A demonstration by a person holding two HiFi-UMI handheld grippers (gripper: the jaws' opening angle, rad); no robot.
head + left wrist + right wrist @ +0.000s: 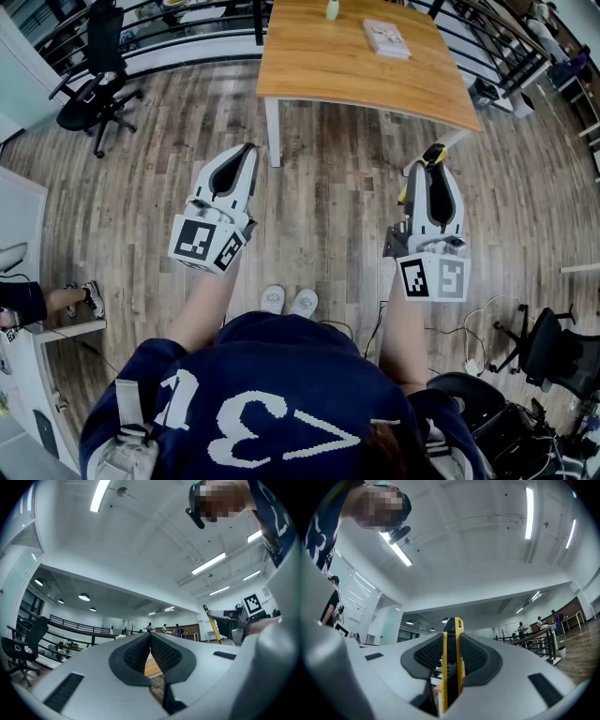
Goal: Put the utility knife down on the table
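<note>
1. The right gripper [430,169] is held in the air above the wooden floor [319,206], in front of the person, tilted slightly upward.
2. Its jaws are seen clamped on the knife [451,667] in the right gripper view; the yellow and black body is pressed between the two black pads [476,656] and stands on edge.
3. The end of the knife [434,151] is seen sticking out past the jaw tips in the head view.
4. The knife is thus held well short of the table [375,80], which stands farther ahead on the floor.
5. The left gripper [247,150] is held beside the right one, at about the same height and well apart from it.
6. Its jaws are closed together at the tips in the left gripper view [150,638], and nothing is held between them.
7. A flat book [385,37] and a small bottle [332,9] are seen on the far part of the table.
8. A black office chair [94,89] stands at the far left.
</note>
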